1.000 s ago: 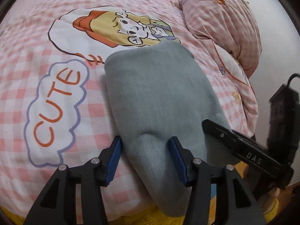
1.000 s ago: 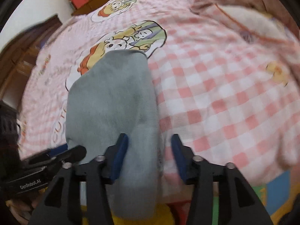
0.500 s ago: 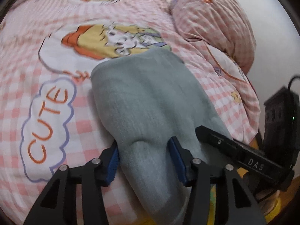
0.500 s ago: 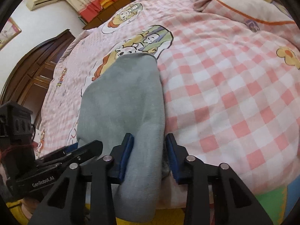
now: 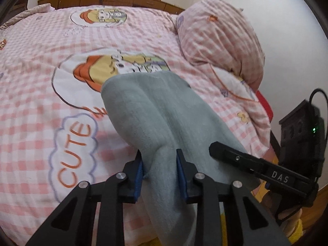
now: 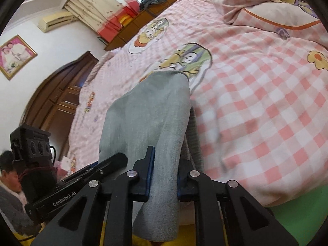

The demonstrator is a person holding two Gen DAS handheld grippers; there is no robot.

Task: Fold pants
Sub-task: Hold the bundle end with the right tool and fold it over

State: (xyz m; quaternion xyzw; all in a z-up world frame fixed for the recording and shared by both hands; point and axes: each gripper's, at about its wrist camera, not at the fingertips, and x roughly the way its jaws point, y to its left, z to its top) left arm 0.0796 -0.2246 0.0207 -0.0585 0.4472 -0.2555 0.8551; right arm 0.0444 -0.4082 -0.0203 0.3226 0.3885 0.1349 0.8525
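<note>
Both my left tool (image 5: 159, 171) and right tool (image 6: 164, 171) pinched the near end of the soft grey fleece pants (image 5: 155, 110), whose length ran straight away from me over the pink checked bed (image 5: 30, 102).

Legible text, three items. "CUTE" in orange capitals inside a purple-outlined cloud shape printed on the pink checked bedspread (image 5: 37, 94), left wrist view. "DAS" in pale letters on the black finger of the right gripper (image 5: 280, 178), same view. "GenRobot.AI" in white on the black finger of the left gripper (image 6: 64, 199), right wrist view.
</note>
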